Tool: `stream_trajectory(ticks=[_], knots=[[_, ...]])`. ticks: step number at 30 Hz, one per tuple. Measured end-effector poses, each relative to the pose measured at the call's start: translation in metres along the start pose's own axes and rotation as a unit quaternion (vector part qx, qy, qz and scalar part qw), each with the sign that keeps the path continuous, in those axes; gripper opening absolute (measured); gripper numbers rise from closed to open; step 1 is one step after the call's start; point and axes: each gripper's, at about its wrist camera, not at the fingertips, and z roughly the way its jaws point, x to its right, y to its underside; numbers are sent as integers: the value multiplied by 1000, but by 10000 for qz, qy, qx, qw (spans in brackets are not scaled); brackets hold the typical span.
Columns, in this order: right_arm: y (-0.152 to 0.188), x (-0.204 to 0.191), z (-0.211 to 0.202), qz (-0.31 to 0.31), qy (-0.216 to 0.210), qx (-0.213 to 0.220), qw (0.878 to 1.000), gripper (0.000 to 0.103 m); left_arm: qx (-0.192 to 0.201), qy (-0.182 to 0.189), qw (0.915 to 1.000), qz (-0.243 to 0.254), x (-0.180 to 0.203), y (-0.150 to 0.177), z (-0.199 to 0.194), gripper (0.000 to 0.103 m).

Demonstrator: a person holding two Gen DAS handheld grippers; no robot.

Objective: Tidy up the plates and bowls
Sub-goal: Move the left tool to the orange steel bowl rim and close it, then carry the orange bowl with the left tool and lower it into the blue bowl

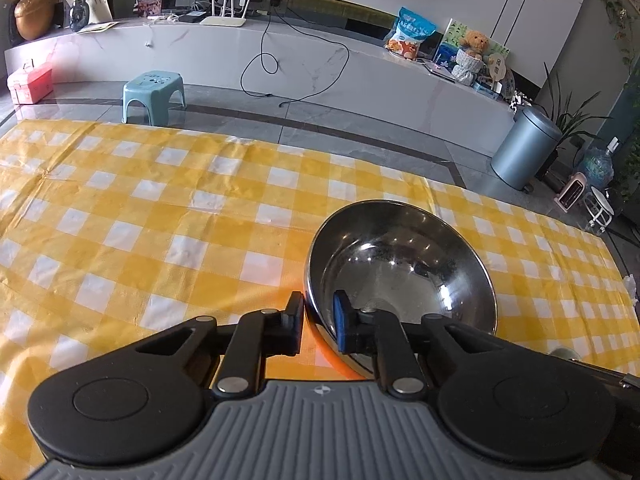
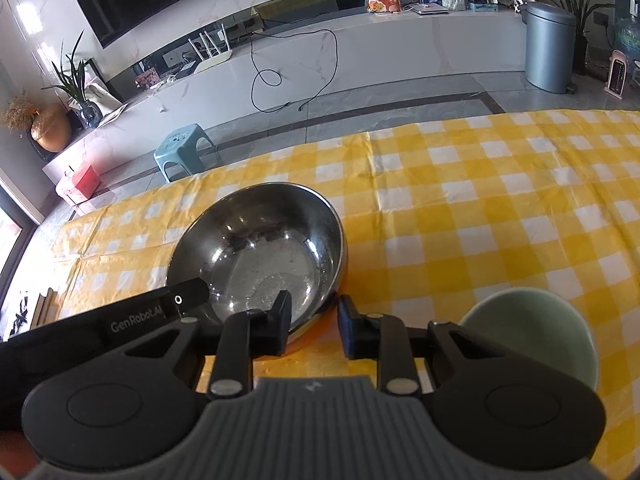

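A shiny steel bowl (image 1: 400, 264) (image 2: 260, 248) stands on the yellow checked tablecloth (image 1: 160, 220) (image 2: 480, 200). My left gripper (image 1: 320, 304) straddles its near-left rim, one finger outside and one inside, shut on the wall. My right gripper (image 2: 314, 304) straddles the near-right rim the same way, its pads against the bowl. In the right wrist view the left gripper's black finger (image 2: 188, 292) reaches over the bowl's left rim. A pale green bowl (image 2: 532, 332) stands empty on the cloth just right of my right gripper.
The table's far edge (image 1: 360, 152) drops to a grey tiled floor. Beyond it stand a light blue stool (image 1: 154, 94) (image 2: 184, 148) and a grey bin (image 1: 524, 152) (image 2: 550, 48). A long white low cabinet (image 1: 280, 60) runs along the wall.
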Motion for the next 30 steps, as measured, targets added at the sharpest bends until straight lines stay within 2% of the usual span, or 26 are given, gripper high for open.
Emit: stream_trajectory(ticks=[6, 11, 16, 20, 24, 30], knots=[[1, -1, -5, 72, 56, -168, 9998, 17, -156, -76, 9998, -135, -3, 5, -11, 14], [8, -4, -18, 279, -194, -439, 9985, 15, -248, -225, 9986, -398, -14, 15, -37, 14], [26, -6, -45, 158, -338, -498, 9981, 15, -292, -161, 9975, -624, -18, 32, -68, 15], [41, 5, -59, 411, -446, -749, 9953, 14, -294, -188, 9970, -697, -16, 49, -83, 16], [54, 8, -66, 462, -427, -853, 9944, 13, -372, -147, 9956, -851, -19, 63, -87, 16], [62, 19, -64, 647, -472, -1051, 9912, 12, -536, -160, 9953, -788, -20, 73, -83, 16]])
